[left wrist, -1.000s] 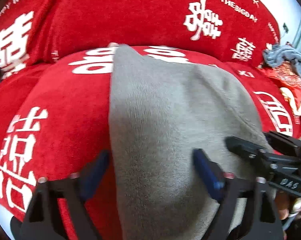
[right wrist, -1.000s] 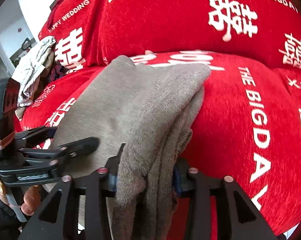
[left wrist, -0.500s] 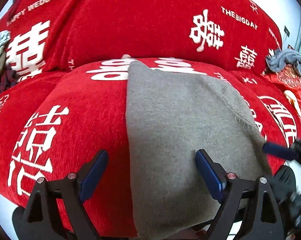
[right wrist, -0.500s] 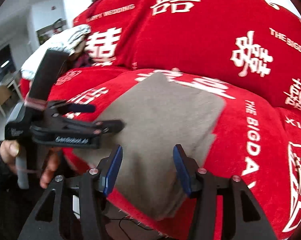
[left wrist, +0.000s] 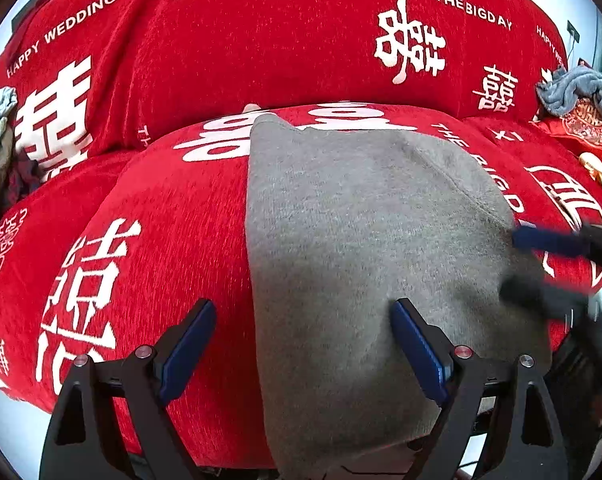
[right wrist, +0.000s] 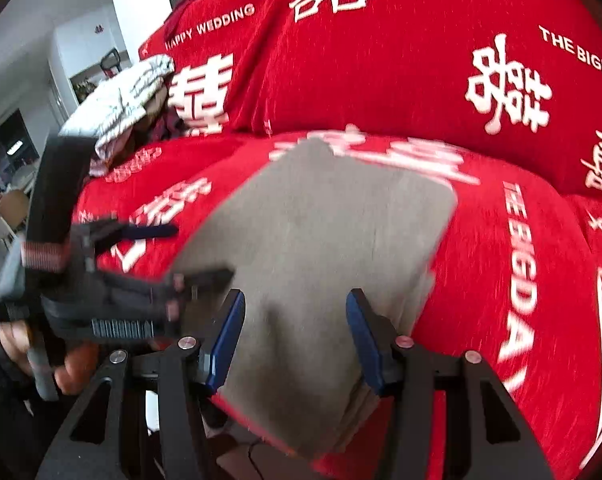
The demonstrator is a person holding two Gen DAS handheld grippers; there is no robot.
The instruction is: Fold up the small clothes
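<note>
On the sofa cover: white print reads "HAPPY WEDDING" and "THE BIGDAY", among large white Chinese characters on red.
Since a second ago: the right gripper has let go of the grey cloth's thick folded edge and pulled back; both cameras now take in more of the sofa.
Cloth: grey, fuzzy, folded into a flat stacked rectangle, layers showing at its near right edge in the right view.
Cloth place: flat on the seat cushion, near edge hanging over the front.
Left gripper: jaws wide, nothing pinched, above the cloth's left edge.
Right gripper: jaws partly apart and empty, above the cloth's near end.
Far right: crumpled blue-grey rag.
Far left: pale striped laundry pile.
</note>
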